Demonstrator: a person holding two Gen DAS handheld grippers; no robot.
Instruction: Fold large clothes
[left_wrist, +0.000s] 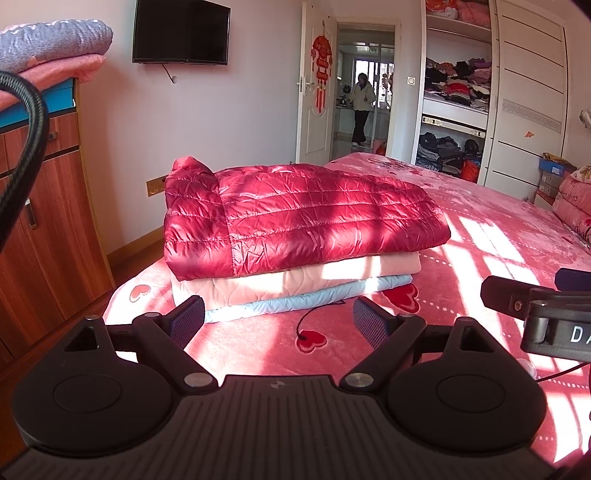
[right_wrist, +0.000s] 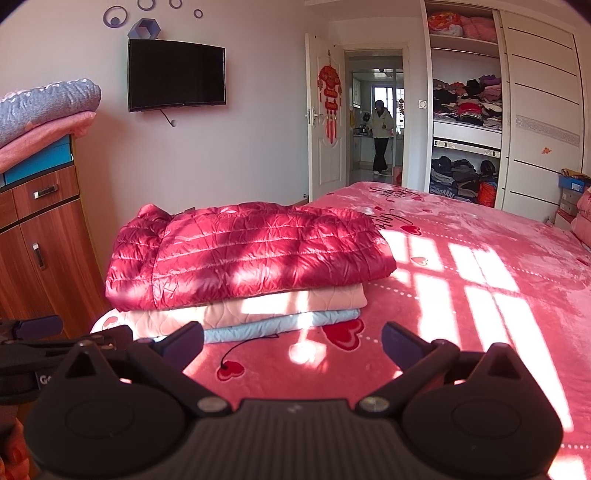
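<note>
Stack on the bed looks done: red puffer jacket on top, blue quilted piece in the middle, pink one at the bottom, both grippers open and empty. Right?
Not quite: the order is swapped. Under the red puffer jacket comes the pink piece, and the blue piece is at the bottom, as the left wrist view shows. The stack does sit on the bed, and the left gripper and right gripper are open and empty.

Red quilted jacket (left_wrist: 295, 218), heart-patterned pink bedspread (left_wrist: 480, 258)

left wrist: low, facing folded pile (left_wrist: 295, 236) | right wrist: same, shared pile (right_wrist: 243, 262)
</note>
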